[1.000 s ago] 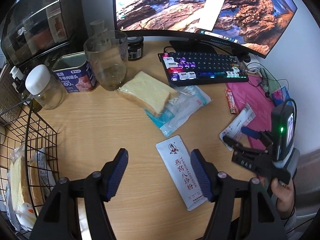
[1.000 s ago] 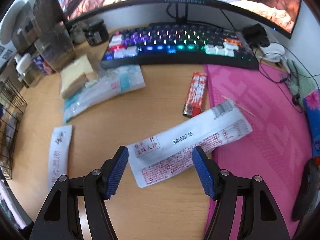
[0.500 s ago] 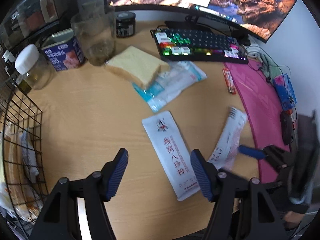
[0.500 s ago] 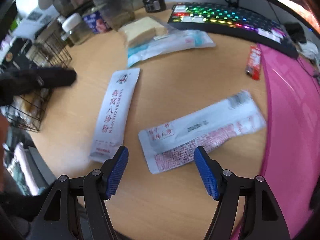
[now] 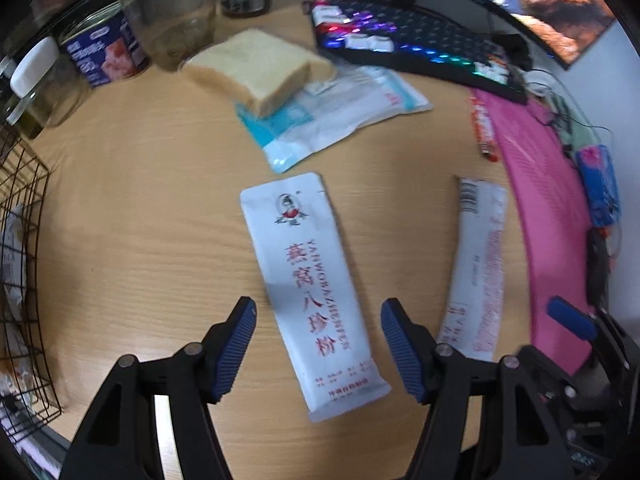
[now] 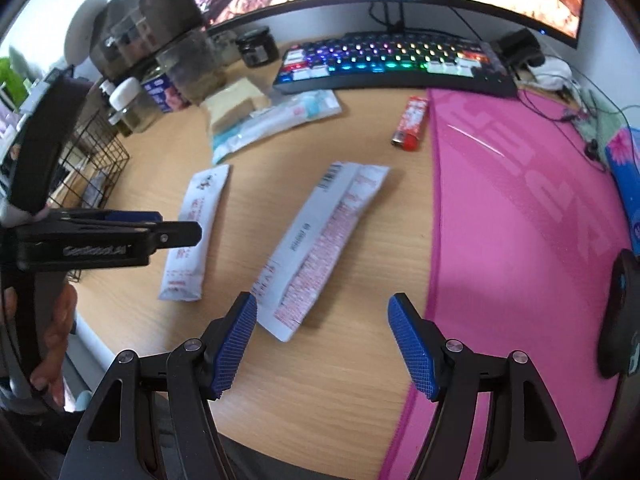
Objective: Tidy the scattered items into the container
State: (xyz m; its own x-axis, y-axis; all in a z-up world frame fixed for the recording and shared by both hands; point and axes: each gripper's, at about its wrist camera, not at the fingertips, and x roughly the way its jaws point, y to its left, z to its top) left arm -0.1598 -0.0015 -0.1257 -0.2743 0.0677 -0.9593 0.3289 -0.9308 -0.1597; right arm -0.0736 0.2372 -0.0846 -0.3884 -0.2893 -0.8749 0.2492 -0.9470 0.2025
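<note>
Desk (image 5: 140, 184): two sachets (image 5: 312, 280), one basket (image 5: 24, 240).

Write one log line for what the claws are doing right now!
left claw: open, over front-side sachet | right claw: open, near barcode-side sachet | wire basket: left, holds items

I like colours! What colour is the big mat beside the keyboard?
The mat is bright pink, clearest in the right wrist view.
</note>
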